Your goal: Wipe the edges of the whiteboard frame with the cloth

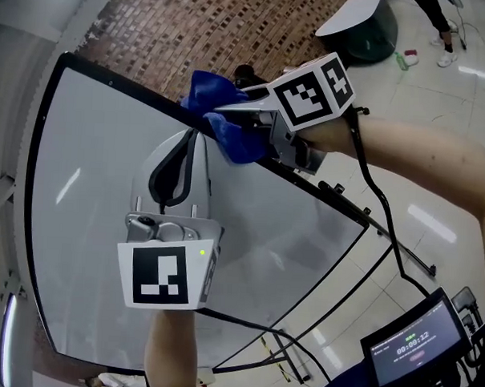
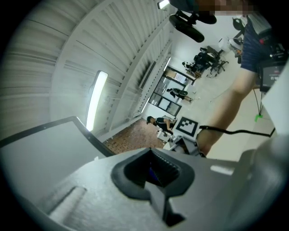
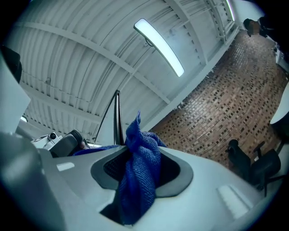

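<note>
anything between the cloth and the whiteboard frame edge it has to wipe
Nothing visible does. The blue cloth, clamped in the right gripper, sits right at the black frame in the head view. The shut left gripper hangs lower over the white board face, clear of that edge.

Whiteboard face (image 1: 89,222) open around left claw (image 1: 186,146); cables (image 1: 383,215) hang past frame (image 1: 119,82) at right.

Stretch of whiteboard frame (image 1: 127,85) behind blue cloth (image 1: 235,142) and right claw (image 1: 232,114); monitor (image 1: 416,342) partly off-picture.
</note>
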